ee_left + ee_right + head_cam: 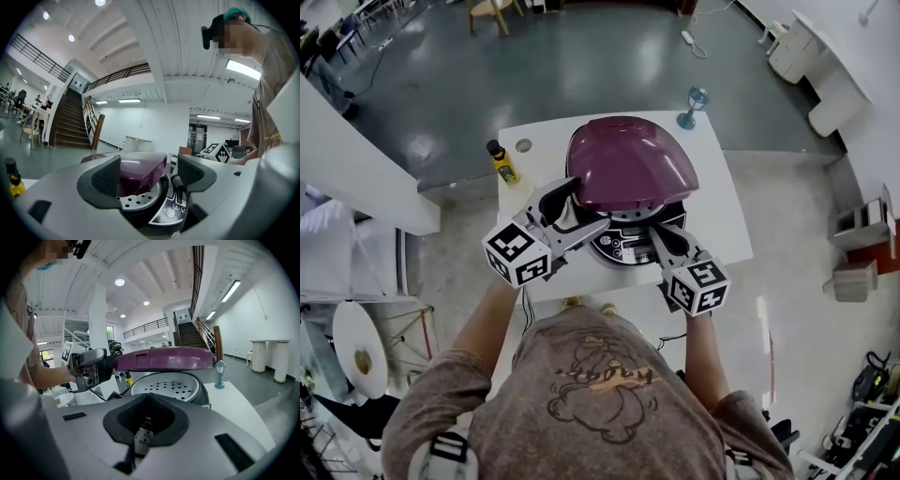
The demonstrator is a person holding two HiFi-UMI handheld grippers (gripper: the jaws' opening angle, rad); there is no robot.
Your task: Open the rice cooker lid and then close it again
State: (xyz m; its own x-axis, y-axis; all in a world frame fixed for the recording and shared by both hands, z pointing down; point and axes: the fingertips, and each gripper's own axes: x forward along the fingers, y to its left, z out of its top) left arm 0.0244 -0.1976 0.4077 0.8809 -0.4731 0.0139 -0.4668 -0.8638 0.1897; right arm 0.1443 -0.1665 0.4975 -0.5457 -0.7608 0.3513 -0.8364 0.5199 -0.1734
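Partway, the purple lid (628, 164) was held half raised over the rice cooker (623, 246) at the tabletop's (722, 206) middle. The left gripper's (570, 208) jaws were spread about its edge, and the right gripper's (667, 239) were pressed together, empty. Closing was judged still undone.

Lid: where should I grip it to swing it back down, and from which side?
Grip its front lip, coming from the person's side. The lid is raised at the front, leaving a gap above the perforated plate, so one jaw fits over the lip, one under. The left gripper, jaws apart, straddles the front-left corner.
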